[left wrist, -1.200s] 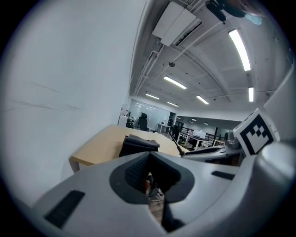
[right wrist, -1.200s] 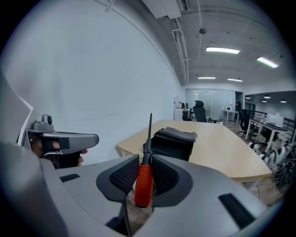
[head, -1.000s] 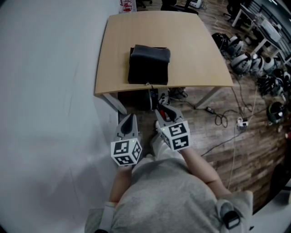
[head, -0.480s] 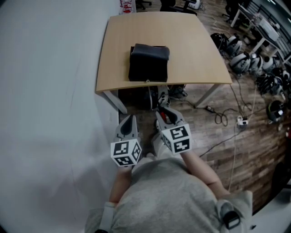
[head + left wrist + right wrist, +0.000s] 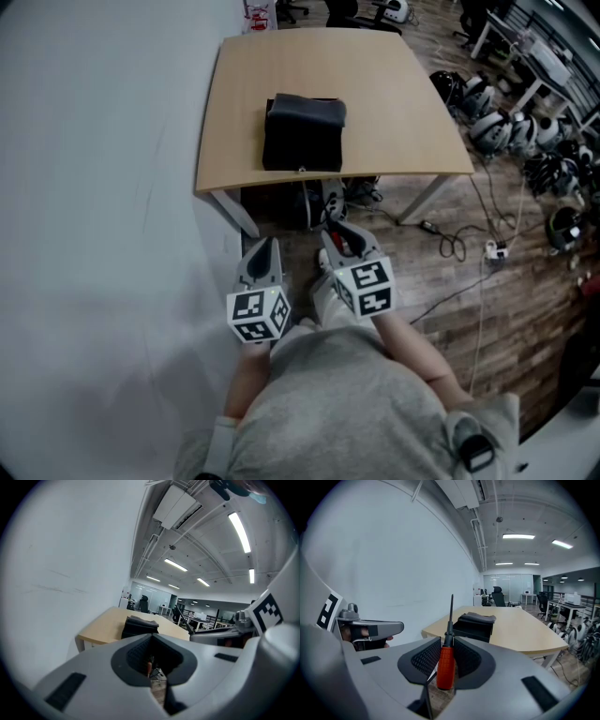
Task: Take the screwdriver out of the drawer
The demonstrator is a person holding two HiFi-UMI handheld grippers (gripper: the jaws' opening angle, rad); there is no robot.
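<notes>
Right gripper point(image 5: 443, 657) clamps screwdriver point(image 5: 446, 666) by orange handle.

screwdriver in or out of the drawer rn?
Out. The right gripper is shut on the screwdriver by its orange handle, held apart from the black box on the table.

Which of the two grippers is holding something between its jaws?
The right gripper: its jaws are closed on the red handle of the screwdriver. The left gripper has its jaws together with nothing between them.
</notes>
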